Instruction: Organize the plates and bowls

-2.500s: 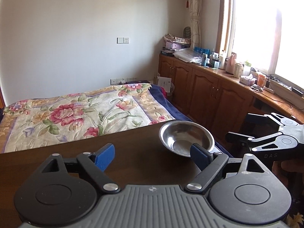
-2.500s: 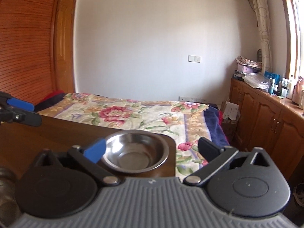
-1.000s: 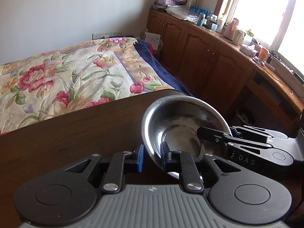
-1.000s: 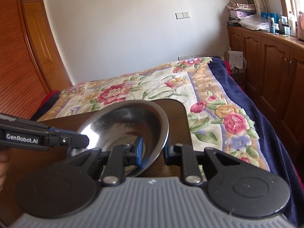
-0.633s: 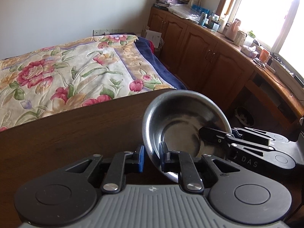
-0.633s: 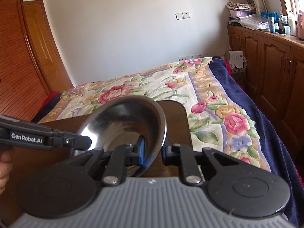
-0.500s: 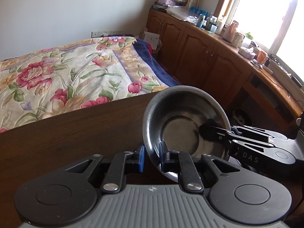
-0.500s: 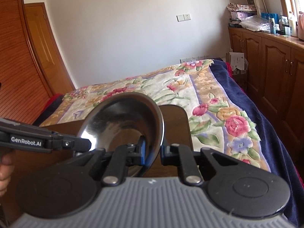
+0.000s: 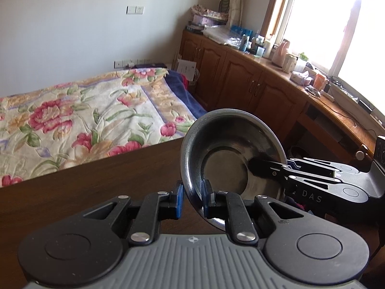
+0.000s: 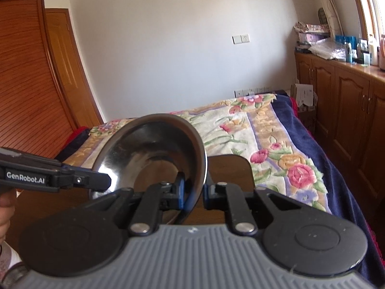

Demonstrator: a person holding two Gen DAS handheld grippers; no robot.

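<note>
The bowl [image 9: 231,154], which sat flat at the far right corner of the tabletop [image 9: 96,192] with both grippers open, is now lifted off it and tipped steeply. The left gripper [image 9: 192,198] and the right gripper [image 10: 193,193] have each closed on its rim from opposite sides.

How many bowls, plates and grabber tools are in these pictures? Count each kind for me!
Steel bowl: 1
Plates: 0 in view
Grabber tools: 2, the left gripper and the right gripper, both shut on the steel bowl's rim
Total: 3 things
</note>
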